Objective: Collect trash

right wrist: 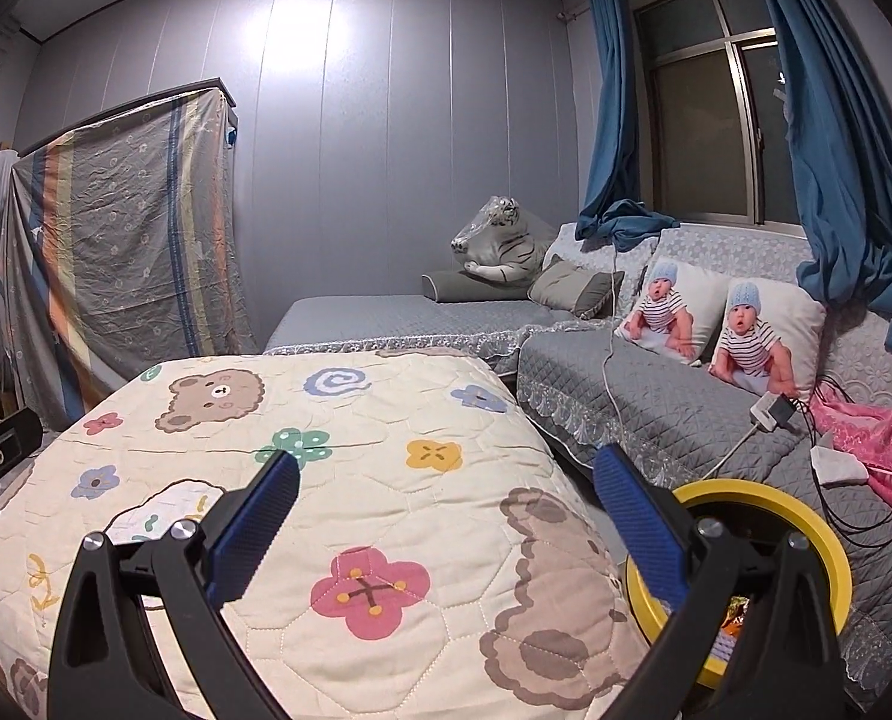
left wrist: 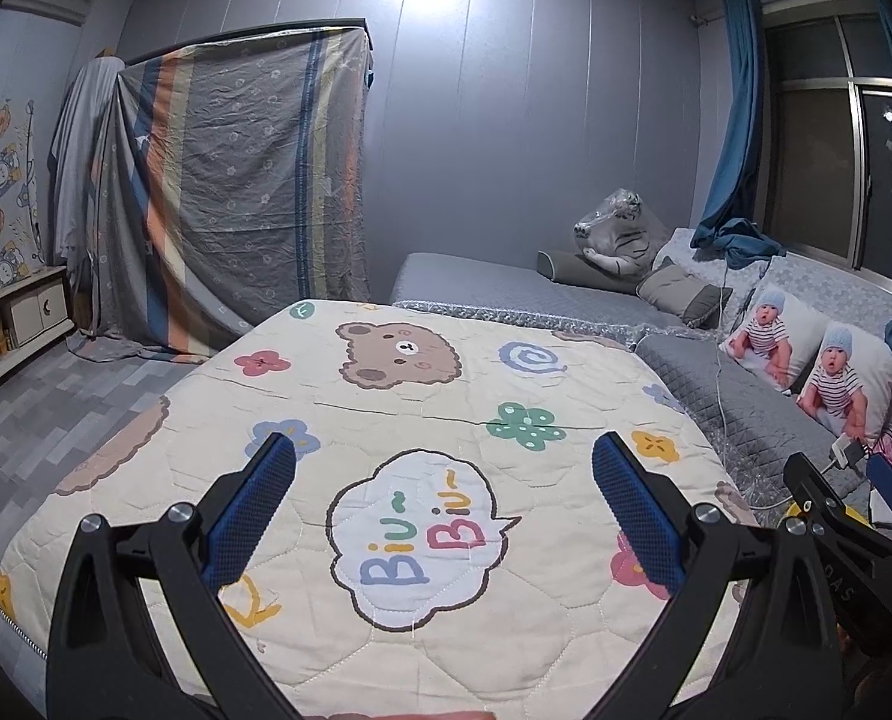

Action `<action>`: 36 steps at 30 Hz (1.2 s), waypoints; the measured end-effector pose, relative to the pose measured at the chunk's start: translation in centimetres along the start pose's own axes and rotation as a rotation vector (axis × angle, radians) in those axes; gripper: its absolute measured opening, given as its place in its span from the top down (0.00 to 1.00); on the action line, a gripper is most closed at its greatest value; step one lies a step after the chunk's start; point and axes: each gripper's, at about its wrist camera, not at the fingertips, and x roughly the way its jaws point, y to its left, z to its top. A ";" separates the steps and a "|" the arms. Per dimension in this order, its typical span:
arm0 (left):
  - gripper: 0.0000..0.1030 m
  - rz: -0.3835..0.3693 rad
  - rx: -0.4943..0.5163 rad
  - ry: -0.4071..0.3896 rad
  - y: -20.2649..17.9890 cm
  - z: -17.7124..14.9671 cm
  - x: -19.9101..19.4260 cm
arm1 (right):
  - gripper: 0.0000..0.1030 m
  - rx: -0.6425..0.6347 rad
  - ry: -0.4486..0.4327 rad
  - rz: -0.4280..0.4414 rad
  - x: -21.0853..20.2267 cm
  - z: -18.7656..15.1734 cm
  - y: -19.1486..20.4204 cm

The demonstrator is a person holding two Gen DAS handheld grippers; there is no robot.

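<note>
One yellow-rimmed bin [right wrist: 806,498] stands between the quilt-covered surface [right wrist: 386,450] and the sofa [right wrist: 656,408]; a crinkled wrapper [right wrist: 735,612] shows inside. Judged light, crushable and slippery: pinch a fold. No trash visible on the quilt. Left hand-held gripper [left wrist: 443,468] and right hand-held gripper [right wrist: 446,474] hover spread wide, empty.
</note>
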 end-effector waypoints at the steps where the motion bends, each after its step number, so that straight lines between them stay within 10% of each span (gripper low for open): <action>1: 0.08 -0.002 0.000 0.000 0.0 0.1 0.0 | 0.08 0.000 0.000 -0.001 0.0 0.0 0.0; 36: 0.08 -0.032 0.009 -0.004 -0.8 0.2 0.0 | 0.08 0.007 0.047 -0.002 0.9 -0.7 -0.4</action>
